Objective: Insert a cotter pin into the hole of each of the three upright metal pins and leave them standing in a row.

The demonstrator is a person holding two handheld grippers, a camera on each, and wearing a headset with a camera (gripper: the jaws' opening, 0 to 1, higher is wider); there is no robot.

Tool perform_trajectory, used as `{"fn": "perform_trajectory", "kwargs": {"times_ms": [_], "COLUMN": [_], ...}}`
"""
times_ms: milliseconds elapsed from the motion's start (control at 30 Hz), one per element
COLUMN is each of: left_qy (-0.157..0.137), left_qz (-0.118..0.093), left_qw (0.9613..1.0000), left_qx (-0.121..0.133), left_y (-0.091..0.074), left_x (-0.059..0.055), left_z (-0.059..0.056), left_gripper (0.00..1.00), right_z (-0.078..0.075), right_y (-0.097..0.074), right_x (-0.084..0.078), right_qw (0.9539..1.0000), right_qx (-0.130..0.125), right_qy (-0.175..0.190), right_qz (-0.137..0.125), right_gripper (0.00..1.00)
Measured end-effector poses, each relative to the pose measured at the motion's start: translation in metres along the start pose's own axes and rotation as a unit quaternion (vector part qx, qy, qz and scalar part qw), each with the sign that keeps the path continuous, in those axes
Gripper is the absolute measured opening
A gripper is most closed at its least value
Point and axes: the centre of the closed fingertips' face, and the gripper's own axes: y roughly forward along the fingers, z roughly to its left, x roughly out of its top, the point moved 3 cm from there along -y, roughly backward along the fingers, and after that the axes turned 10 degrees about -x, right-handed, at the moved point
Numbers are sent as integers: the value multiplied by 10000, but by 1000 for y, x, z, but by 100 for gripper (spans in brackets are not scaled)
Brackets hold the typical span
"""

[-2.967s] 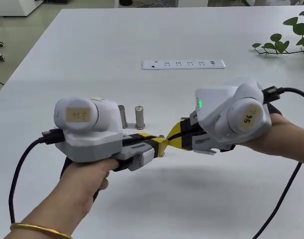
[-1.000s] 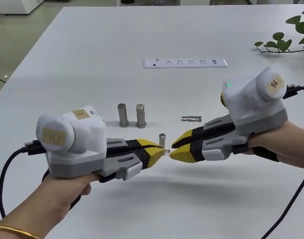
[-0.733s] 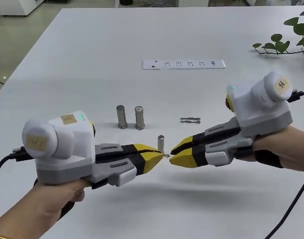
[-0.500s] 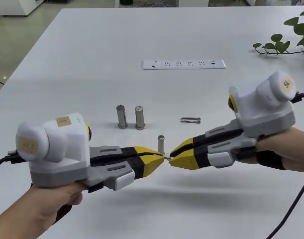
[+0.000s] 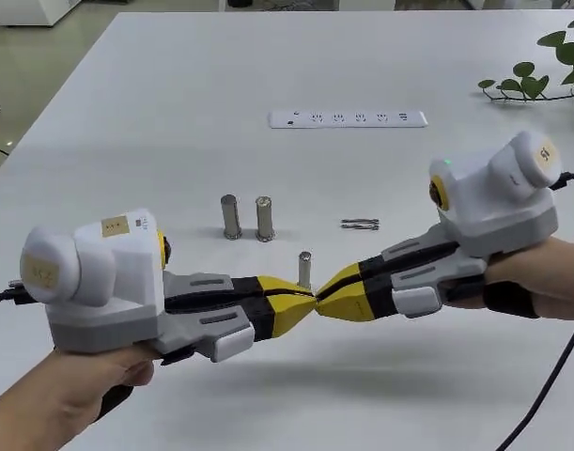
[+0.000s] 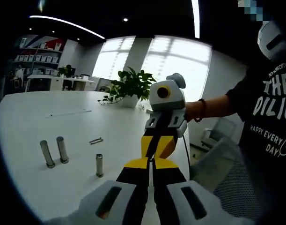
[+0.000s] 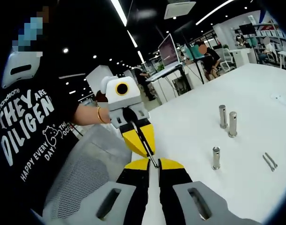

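Three upright metal pins stand on the white table: two side by side (image 5: 231, 216) (image 5: 265, 218) and a third, shorter pin (image 5: 305, 269) in front of them. Just in front of that third pin, my left gripper (image 5: 311, 299) and right gripper (image 5: 319, 300) meet tip to tip above the table. A thin cotter pin (image 7: 151, 158) runs between the two sets of tips, and both grippers look shut on it. The left gripper view has the three pins (image 6: 99, 165) at lower left. Loose cotter pins (image 5: 361, 224) lie flat to the right of the pair.
A white power strip (image 5: 348, 119) lies farther back on the table (image 5: 155, 113). A green plant (image 5: 540, 75) reaches in at the far right edge. Cables trail from both grippers toward me. Office desks and people are in the background of the right gripper view.
The right gripper, open a second ago, has moved left and shut on the cotter pin at the left gripper's tips. Both grippers have dropped slightly; the upright pins have not moved.
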Motion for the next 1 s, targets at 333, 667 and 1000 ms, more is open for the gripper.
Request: {"fn": "perform_trajectory", "kwargs": {"times_ms": [333,667,1000], "left_qy": [13,168,274], "left_qz": [55,183,582], "left_qw": [9999,9996,9965], "left_qx": [-133,136,531], "left_y": [0,1,-2], "left_x": [-1,-5,-21], "left_z": [-3,3,15], "left_gripper": [0,4,8], "right_z": [6,3,-12], "right_y": [-1,2,5], "right_x": [-3,-5,-13], "right_qw": [9980,9908,9784], "right_qx": [56,-155,-501], "right_qy": [-585,-1191,-1646], "right_qz": [242,630,1145], "right_gripper": [0,0,0]}}
